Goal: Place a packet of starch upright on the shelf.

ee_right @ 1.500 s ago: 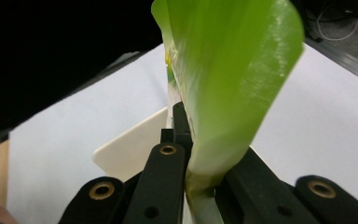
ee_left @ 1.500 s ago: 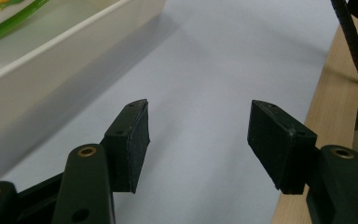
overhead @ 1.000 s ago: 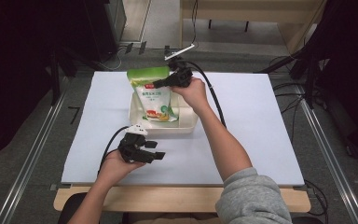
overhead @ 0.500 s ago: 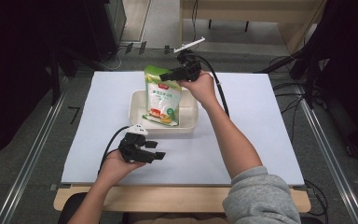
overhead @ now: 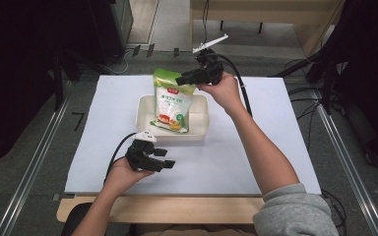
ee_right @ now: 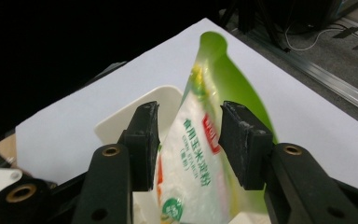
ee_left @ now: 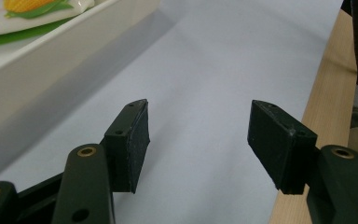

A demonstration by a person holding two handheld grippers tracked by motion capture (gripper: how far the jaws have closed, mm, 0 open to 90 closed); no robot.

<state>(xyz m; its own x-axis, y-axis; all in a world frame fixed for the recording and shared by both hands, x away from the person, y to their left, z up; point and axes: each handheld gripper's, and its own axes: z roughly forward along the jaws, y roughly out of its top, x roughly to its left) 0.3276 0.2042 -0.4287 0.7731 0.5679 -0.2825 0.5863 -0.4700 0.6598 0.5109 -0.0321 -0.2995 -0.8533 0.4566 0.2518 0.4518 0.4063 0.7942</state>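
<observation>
A dark room with cables on the floor surrounds the desk (overhead: 275,147), which is covered by a white sheet. Over the last second the bag (overhead: 173,101) has swung from facing the camera broadly to standing narrower and more upright in the white tray (overhead: 197,129), its bottom resting inside. The right claw (overhead: 183,78) now sits at the bag's top edge with its jaws spread on either side of it, so it appears to have let go, though contact with one pad cannot be ruled out. That suggests the placing is nearly finished. The left claw (overhead: 170,158) stays open and empty, low over the desk near the tray's front.
</observation>
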